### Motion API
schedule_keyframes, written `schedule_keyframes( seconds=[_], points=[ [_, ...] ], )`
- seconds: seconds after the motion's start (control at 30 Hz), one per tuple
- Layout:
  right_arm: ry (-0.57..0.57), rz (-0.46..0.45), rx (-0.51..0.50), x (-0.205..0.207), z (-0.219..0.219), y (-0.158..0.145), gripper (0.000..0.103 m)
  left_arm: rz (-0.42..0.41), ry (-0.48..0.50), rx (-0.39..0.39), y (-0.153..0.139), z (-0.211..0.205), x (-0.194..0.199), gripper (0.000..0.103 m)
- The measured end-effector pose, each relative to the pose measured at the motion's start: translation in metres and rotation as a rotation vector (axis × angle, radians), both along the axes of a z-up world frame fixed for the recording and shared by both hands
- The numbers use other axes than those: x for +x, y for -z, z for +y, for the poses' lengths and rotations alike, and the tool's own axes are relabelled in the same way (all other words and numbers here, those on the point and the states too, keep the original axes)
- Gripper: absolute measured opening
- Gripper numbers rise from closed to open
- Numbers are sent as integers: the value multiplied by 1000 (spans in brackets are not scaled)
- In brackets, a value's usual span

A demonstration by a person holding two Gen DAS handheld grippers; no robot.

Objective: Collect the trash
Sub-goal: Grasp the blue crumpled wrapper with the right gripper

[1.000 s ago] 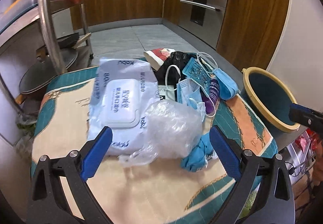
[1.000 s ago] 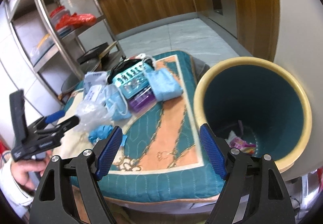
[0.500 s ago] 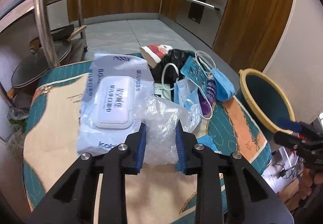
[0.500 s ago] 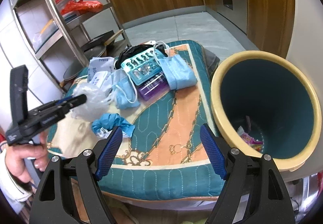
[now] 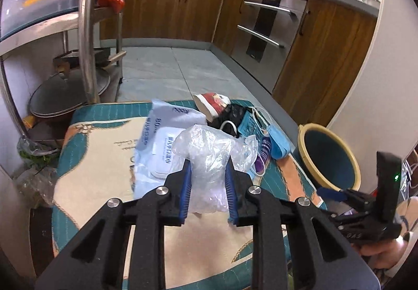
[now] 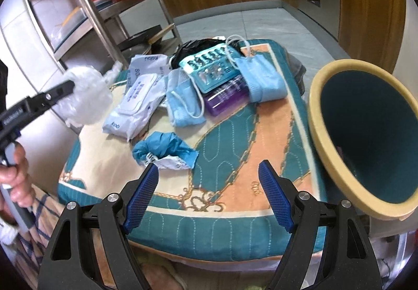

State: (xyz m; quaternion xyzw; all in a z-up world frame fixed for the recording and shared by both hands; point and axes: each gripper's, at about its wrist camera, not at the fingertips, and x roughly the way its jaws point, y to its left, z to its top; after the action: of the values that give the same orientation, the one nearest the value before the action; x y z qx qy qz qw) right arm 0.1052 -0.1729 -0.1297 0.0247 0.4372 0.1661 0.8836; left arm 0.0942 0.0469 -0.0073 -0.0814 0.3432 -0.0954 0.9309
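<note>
A crumpled clear plastic bag is lifted off the table, pinched between the blue pads of my left gripper, whose jaws are still closing on it. The right wrist view shows that bag hanging at the left. My right gripper is open and holds nothing, low over the table's front edge just in front of a crumpled blue glove. A teal bin with a cream rim stands at the right. Face masks, a blister pack and a purple packet lie further back.
A pack of wet wipes, a black bag and a paper cup also lie on the teal patterned cloth. A steel shelf rack stands to the left, wooden cabinets behind.
My left gripper went from wide open to shut around the plastic bag and raised it off the cloth. The right gripper drifted left and lower, away from the bin, still open.
</note>
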Motion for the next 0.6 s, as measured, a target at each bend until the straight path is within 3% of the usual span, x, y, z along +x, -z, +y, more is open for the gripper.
schedule_keyframes(
  seconds=[0.23, 0.6],
  points=[
    [-36, 11, 4, 6, 18, 7, 80, -5, -80, -27, -3, 24, -9, 23],
    [-105, 26, -19, 24, 72, 24, 80, 65, -153, -83, 33, 43, -1, 23]
  ],
)
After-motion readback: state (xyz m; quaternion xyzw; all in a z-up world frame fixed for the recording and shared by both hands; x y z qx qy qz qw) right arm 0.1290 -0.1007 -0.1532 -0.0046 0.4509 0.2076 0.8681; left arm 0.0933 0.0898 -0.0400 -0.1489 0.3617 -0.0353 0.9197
